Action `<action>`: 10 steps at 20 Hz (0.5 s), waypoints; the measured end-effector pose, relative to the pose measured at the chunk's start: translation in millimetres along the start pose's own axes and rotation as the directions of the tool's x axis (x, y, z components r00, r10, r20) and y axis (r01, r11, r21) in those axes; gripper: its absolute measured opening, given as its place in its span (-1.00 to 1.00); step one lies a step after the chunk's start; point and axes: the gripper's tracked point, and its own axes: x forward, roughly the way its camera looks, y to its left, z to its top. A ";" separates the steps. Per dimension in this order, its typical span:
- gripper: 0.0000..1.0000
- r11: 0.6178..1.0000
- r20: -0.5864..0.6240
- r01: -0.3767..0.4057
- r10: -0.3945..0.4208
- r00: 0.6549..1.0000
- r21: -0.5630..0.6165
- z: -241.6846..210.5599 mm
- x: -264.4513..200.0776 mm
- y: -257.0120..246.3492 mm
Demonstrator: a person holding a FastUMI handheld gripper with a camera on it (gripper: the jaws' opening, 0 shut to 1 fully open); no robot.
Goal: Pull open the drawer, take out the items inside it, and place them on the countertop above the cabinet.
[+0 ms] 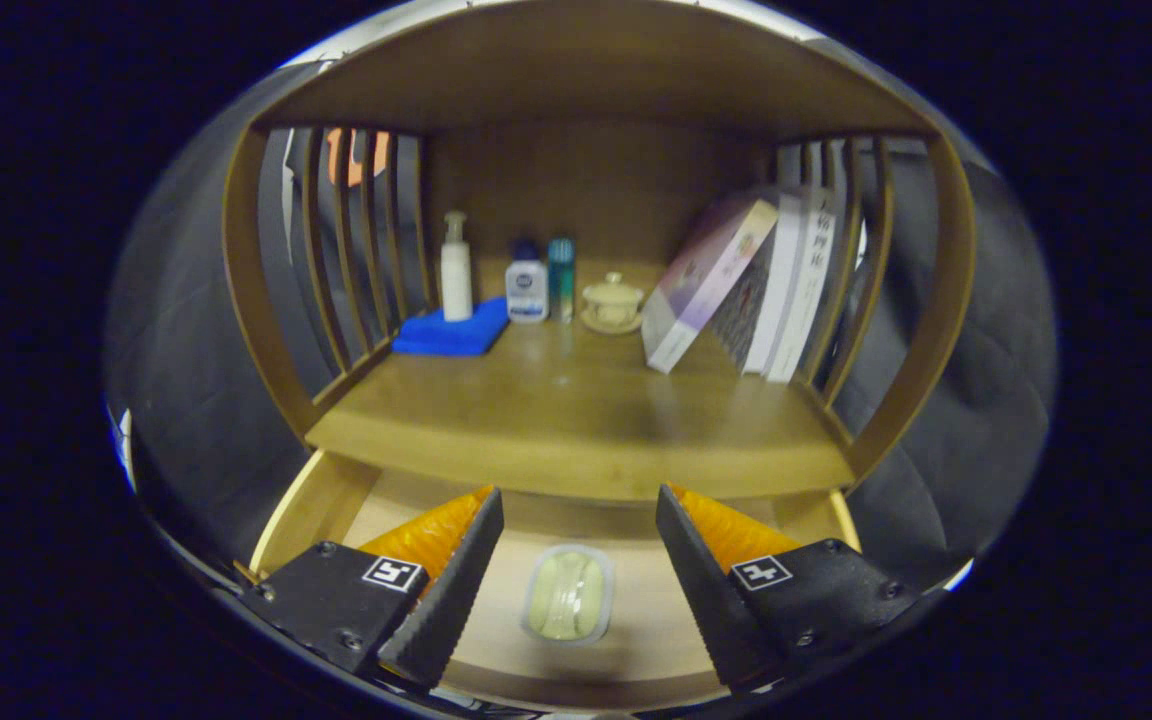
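The wooden drawer (316, 500) stands pulled open below the cabinet's countertop (576, 420). On the drawer's floor lies a small clear plastic container (567, 593) with something pale green inside. My gripper (579, 500) hovers over the drawer, open, its two black fingers with orange backs spread wide. The container sits between the fingers and below them, touching neither. Nothing is held.
At the back of the countertop stand a white pump bottle (455, 268) on a blue cloth (451, 331), a small white bottle (526, 283), a teal can (561, 277) and a lidded cup (612, 302). Books (746, 285) lean at the right. Slatted sides (356, 250) flank the shelf.
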 end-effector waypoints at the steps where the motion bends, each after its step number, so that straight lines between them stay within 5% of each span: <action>1: 0.89 1.000 -0.043 -0.009 0.009 0.999 0.014 -8.7 10.4 1.6; 10: 0.17 1.000 -0.360 0.011 -0.002 0.933 0.023 -79.2 57.2 10.4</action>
